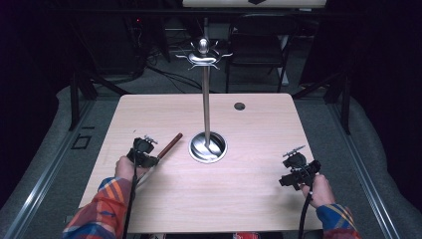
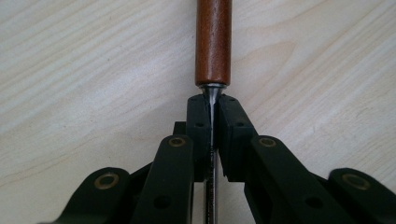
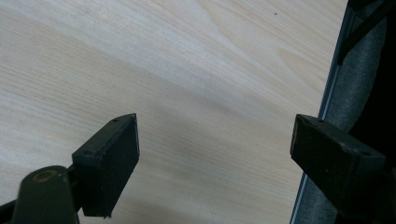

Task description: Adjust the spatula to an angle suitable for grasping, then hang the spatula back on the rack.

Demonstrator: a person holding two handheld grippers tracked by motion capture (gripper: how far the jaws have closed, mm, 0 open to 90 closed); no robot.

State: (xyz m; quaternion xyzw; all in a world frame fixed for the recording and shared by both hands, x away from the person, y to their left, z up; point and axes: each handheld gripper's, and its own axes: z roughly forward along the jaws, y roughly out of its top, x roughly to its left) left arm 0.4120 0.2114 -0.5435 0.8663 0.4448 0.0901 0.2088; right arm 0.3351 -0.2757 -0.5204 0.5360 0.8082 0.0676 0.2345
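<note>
A utensil with a reddish-brown wooden handle point(image 1: 170, 144) point(image 2: 213, 42) and a thin metal shaft point(image 2: 213, 92) lies on the pale wooden table point(image 1: 249, 129), left of centre. My left gripper point(image 1: 152, 159) point(image 2: 213, 105) is shut on the metal shaft just below the handle, with the pads pressed against both sides. My right gripper point(image 1: 294, 169) point(image 3: 215, 149) stands open at the table's right side, with nothing between its jaws. In the middle rises a metal stand point(image 1: 206, 99) with a round base point(image 1: 207, 148) and curved hooks at the top point(image 1: 204, 56).
A small dark hole point(image 1: 239, 106) sits in the table behind the stand. The table's right edge point(image 3: 327, 93) runs close beside my right gripper. A dark chair point(image 1: 259, 45) stands beyond the far edge. Plaid sleeves point(image 1: 99, 209) come in from the bottom.
</note>
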